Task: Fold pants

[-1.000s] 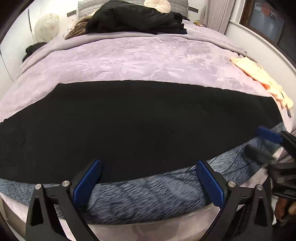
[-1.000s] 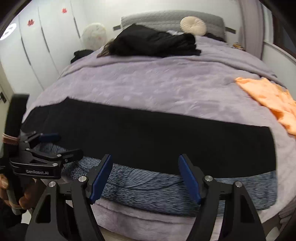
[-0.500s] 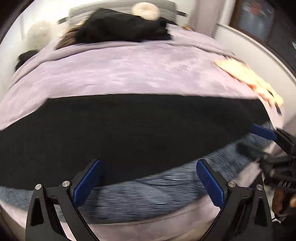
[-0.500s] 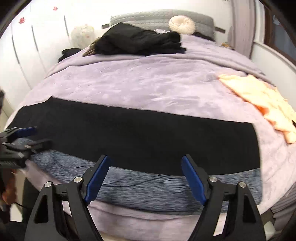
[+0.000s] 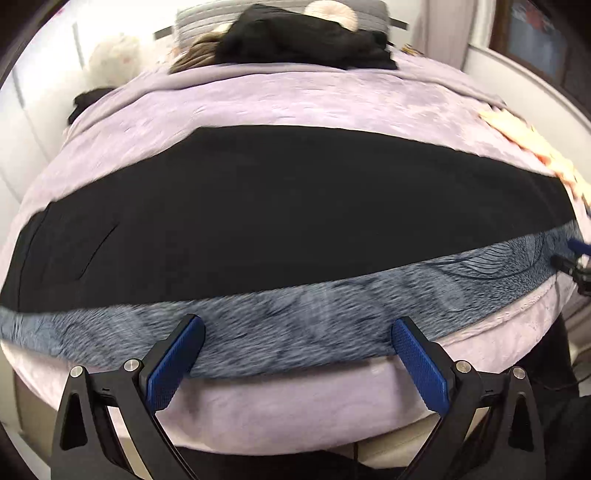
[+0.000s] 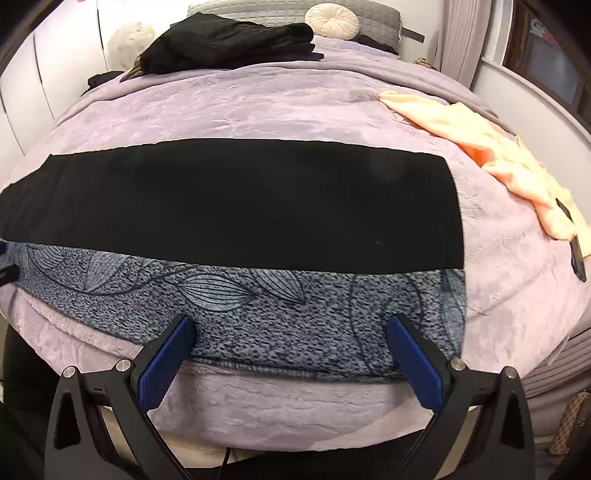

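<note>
Black pants (image 5: 280,206) (image 6: 236,203) lie flat as one long band across the lilac bed, on top of a grey leaf-patterned cloth (image 5: 314,321) (image 6: 280,310) whose near strip shows below them. My left gripper (image 5: 297,343) hangs open above that strip near the bed's front edge, holding nothing. My right gripper (image 6: 290,341) is over the same strip further right, its jaws opening wide with nothing between them. Its fingertips (image 5: 576,254) show at the right edge of the left wrist view. The left gripper's fingertips (image 6: 5,266) peek in at the left edge of the right wrist view.
An orange garment (image 6: 491,155) lies at the bed's right side with a dark phone (image 6: 578,254) beside it. A pile of black clothes (image 6: 229,44) and a round cream cushion (image 6: 332,20) sit at the headboard. White wardrobe doors (image 6: 29,81) stand at left.
Both grippers have drawn back toward the bed's front edge and apart sideways. The right gripper's jaws have spread wider. The pants lie as before.
</note>
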The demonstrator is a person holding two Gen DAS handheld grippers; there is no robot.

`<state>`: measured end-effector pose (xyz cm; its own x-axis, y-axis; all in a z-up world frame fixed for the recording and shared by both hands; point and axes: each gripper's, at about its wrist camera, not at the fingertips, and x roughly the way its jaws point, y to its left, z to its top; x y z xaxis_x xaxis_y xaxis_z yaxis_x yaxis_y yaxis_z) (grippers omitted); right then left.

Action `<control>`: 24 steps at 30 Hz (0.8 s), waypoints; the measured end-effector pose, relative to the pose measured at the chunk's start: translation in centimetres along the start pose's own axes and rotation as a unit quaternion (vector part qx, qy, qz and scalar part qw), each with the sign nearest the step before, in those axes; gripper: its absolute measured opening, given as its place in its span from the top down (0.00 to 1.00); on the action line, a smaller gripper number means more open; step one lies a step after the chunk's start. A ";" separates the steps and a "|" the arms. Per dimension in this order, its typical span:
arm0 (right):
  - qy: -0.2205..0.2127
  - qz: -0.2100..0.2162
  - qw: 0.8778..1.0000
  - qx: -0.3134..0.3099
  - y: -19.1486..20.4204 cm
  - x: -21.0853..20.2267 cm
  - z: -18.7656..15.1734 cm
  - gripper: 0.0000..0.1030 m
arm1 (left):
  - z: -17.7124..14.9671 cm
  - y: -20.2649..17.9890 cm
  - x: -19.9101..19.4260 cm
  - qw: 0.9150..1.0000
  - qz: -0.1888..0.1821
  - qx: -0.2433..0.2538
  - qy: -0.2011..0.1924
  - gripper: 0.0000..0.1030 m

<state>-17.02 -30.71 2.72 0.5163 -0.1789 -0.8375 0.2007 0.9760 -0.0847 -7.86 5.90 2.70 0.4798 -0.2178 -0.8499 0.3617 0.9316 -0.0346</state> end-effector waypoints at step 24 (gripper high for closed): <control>-0.033 0.062 0.997 -0.039 11.4 0.8 2.5 0.00 | -1.6 14.8 -1.3 0.975 0.175 -0.137 0.005 0.00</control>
<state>-12.31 -20.07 2.45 0.5869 -0.0616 -0.8073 0.0680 0.9973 -0.0266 -4.47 20.42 2.44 0.5279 0.1286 -0.8395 -0.0505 0.9915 0.1201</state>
